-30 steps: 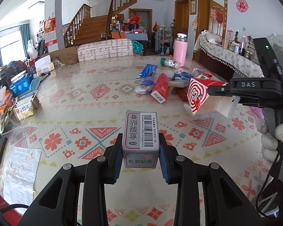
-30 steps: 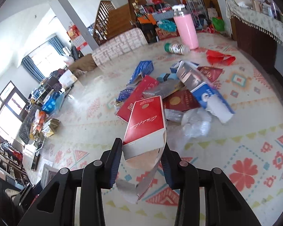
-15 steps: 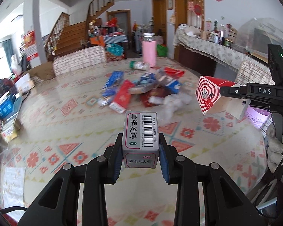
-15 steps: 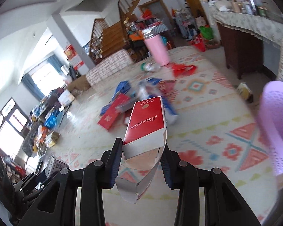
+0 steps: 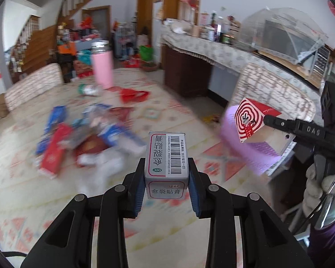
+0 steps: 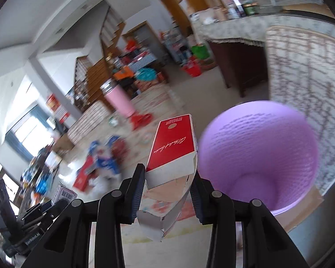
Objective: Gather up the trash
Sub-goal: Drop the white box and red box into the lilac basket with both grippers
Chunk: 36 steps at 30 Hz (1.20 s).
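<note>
My left gripper (image 5: pixel 166 178) is shut on a small grey medicine box (image 5: pixel 166 156) with a barcode, held above the table. My right gripper (image 6: pixel 168 178) is shut on a red carton (image 6: pixel 173 147) with an open white flap, held beside the mouth of a purple mesh waste basket (image 6: pixel 256 156). In the left wrist view the right gripper holds the carton (image 5: pixel 250 120) over the basket (image 5: pixel 245 147) at the table's right edge. A blurred pile of trash (image 5: pixel 84 138) lies on the patterned table: red and blue boxes, wrappers, clear plastic.
A pink tumbler (image 5: pixel 102 67) and a lying bottle (image 5: pixel 88 89) stand at the table's far side, with a red wrapper (image 5: pixel 134 95). A patterned chair back (image 5: pixel 272 96) stands behind the basket. A sideboard (image 5: pixel 212 51) with bottles runs along the right wall.
Both grippers have swung right with their boxes. The trash pile has slid left in view. The purple basket has come close beside the red carton.
</note>
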Motion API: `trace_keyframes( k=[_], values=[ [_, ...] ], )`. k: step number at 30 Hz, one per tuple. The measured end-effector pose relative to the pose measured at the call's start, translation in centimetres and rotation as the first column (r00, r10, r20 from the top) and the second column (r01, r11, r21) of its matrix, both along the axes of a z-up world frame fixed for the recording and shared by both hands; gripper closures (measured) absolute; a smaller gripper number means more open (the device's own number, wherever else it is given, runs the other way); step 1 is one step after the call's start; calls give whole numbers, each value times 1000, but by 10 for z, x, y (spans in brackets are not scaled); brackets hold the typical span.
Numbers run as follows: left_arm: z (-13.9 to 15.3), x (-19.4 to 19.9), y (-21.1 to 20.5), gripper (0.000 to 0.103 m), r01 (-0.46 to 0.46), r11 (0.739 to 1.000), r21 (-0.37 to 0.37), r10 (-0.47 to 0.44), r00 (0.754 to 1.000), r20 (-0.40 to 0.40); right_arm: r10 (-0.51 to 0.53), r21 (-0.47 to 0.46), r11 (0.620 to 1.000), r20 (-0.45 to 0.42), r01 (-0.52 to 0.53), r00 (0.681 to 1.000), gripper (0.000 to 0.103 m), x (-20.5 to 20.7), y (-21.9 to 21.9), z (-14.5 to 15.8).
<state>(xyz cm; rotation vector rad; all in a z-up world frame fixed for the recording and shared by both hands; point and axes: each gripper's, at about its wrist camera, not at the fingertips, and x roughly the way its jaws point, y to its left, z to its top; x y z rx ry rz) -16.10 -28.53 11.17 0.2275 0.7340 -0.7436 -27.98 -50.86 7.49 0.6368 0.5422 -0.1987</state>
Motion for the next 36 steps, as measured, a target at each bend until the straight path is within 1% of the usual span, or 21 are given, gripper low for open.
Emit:
trace_keyframes(
  k=[3,6,11,15,16,17,18,19,20,21,22,23,26,31,33,36],
  values=[
    [-2,7,-47,70,64,998,-13,-65,997,-42,-58,-2,998,-3,58,998,61,-14,-30,-1],
    [-3,9,-84,70,117,993,-23,-118,990,-73,-110,7,994,-18,110,994,61,-24,-59,-7],
    [-12,14,-148,70,190,981,-23,-191,974,-122,-156,22,987,-52,157,986,61,-31,-87,-23],
    [-20,19,-181,70,225,974,-24,-226,962,-154,-178,29,983,-78,181,981,61,-34,-104,-33],
    [-21,20,-189,70,235,972,-26,-236,959,-158,-181,28,983,-81,183,980,60,-34,-104,-34],
    [-23,20,-194,70,243,970,-28,-244,957,-156,-185,22,982,-85,187,979,57,-34,-107,-35],
    [-23,20,-198,65,247,969,-27,-249,956,-155,-187,17,982,-87,189,979,53,-33,-107,-36],
    [-24,19,-202,54,253,967,-27,-254,955,-155,-189,12,982,-86,191,978,46,-33,-108,-37],
    [-24,18,-203,48,256,966,-35,-258,954,-152,-196,7,980,-86,197,977,44,-33,-109,-37],
    [-24,18,-203,40,255,966,-41,-258,955,-146,-205,0,979,-84,206,975,43,-33,-109,-37],
    [-23,17,-201,37,252,967,-43,-255,957,-137,-210,-7,978,-82,210,974,43,-33,-110,-36],
    [-22,15,-199,37,251,967,-41,-254,959,-129,-217,-18,976,-84,216,973,43,-34,-110,-36],
    [-18,11,-189,37,238,971,-31,-240,965,-102,-222,-30,975,-84,221,971,39,-33,-111,-35],
    [-13,2,-162,36,194,981,10,-193,981,-31,-217,-69,975,-82,212,973,35,-32,-97,-29],
    [-12,1,-149,36,180,984,15,-180,983,-25,-208,-87,976,-79,201,975,33,-31,-90,-26],
    [-12,3,-120,36,141,990,30,-140,990,-20,-203,-132,972,-67,193,977,27,-30,-76,-21]
  ],
)
